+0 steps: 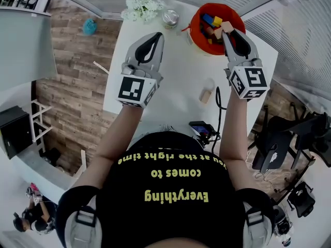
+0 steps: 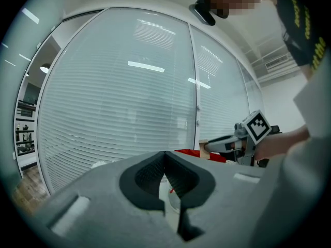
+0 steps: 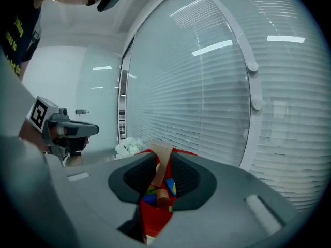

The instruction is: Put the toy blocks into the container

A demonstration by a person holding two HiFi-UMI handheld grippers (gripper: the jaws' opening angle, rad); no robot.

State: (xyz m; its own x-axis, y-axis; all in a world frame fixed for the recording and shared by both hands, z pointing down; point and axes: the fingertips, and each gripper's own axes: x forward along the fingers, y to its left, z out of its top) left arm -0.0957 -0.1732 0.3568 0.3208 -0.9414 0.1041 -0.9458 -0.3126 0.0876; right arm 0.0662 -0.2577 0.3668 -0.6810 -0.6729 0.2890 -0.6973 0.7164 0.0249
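Observation:
The red container [image 1: 199,35] stands at the table's far right, with several coloured toy blocks [image 1: 211,20] inside. My right gripper [image 1: 227,31] hovers over its rim, shut on a tan wooden block [image 1: 226,27]. In the right gripper view that block [image 3: 161,161] stands tilted between the pads, above the container [image 3: 155,218] and the blocks [image 3: 150,195] in it. Another tan block [image 1: 207,95] lies on the white table [image 1: 176,71], nearer to me. My left gripper [image 1: 155,37] is held over the table's middle, shut with nothing in it [image 2: 165,156].
White flowers [image 1: 144,5] and a small metal tin [image 1: 170,18] sit at the table's far edge, left of the container. A black cable [image 1: 219,107] and a dark device [image 1: 201,128] lie at the near edge. Curved blinds close off the far side.

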